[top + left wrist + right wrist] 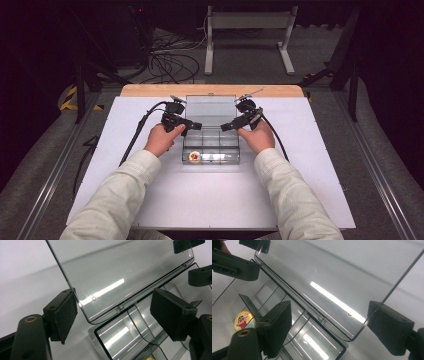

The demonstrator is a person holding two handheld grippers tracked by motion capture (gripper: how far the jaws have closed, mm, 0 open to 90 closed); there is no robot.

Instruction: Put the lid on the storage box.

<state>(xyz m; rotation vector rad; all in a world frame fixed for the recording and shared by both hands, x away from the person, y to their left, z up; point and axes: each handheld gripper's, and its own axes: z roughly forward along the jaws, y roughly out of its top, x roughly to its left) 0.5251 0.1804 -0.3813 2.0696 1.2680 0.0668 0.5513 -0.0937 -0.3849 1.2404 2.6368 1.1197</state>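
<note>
At the middle of the white table (300, 165), near its far edge, stands a clear plastic box (211, 150) with thin dividers and rounded corners; its smooth, glossy lid (210, 110) is hinged open toward the back. In the front left compartment lies a small round badge (194, 157) with a cartoon figure. The left gripper (195, 126) and right gripper (226, 127) each straddle a lower lid corner, matte black pads wide apart, gripping nothing.
</note>
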